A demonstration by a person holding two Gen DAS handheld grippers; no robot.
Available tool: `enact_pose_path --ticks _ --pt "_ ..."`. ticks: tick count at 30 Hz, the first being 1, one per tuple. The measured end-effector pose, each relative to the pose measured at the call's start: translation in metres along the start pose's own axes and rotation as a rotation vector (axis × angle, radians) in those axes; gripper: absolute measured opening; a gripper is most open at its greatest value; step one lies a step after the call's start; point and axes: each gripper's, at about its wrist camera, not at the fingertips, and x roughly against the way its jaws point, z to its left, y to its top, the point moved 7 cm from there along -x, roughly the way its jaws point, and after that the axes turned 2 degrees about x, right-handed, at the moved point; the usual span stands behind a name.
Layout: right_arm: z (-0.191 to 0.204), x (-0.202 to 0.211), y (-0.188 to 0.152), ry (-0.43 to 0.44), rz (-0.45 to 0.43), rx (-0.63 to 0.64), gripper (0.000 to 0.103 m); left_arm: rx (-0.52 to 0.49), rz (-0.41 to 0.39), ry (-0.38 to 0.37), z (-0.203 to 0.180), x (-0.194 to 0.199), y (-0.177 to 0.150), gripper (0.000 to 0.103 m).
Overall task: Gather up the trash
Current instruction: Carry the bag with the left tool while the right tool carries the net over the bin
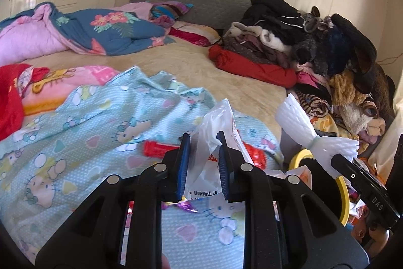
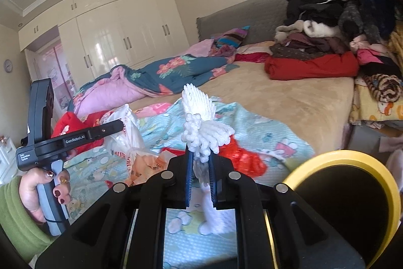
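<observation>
My left gripper (image 1: 203,140) is shut on a white plastic bag (image 1: 216,122) with printed text, held above the light-blue Hello Kitty sheet (image 1: 75,132); the bag also shows in the right wrist view (image 2: 131,132). My right gripper (image 2: 201,155) is shut on a white foam fruit net (image 2: 199,112), held upright above the sheet; the net also shows in the left wrist view (image 1: 299,122). A red wrapper (image 1: 156,148) lies on the sheet beyond the bag, and red crumpled plastic (image 2: 241,155) lies to its right. A yellow-rimmed bin (image 2: 352,193) with a black liner stands at the right.
The bed (image 1: 191,62) carries a floral quilt (image 1: 105,29) at the back left and a tall pile of clothes (image 1: 314,42) at the right. White wardrobes (image 2: 121,34) line the far wall. Small purple wrappers (image 1: 183,206) lie under my left gripper.
</observation>
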Motion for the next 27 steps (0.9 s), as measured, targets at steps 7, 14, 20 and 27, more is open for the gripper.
enact_pose_path --ticks 7,14,20,27 --pt "-0.046 0.031 0.0 -0.087 -0.021 -0.048 0.011 -0.03 0.013 -0.027 -0.042 -0.017 -0.002 0.015" --pt "-0.095 0.061 -0.003 -0.162 -0.02 -0.083 0.011 -0.068 0.009 -0.07 -0.085 -0.026 -0.003 0.015" --pt "-0.124 0.079 -0.009 -0.228 0.011 -0.054 0.011 -0.096 0.021 -0.092 -0.116 -0.033 -0.01 0.015" --pt "-0.149 0.085 -0.027 -0.253 0.049 -0.084 0.011 -0.139 0.031 -0.106 -0.146 -0.039 -0.023 0.015"
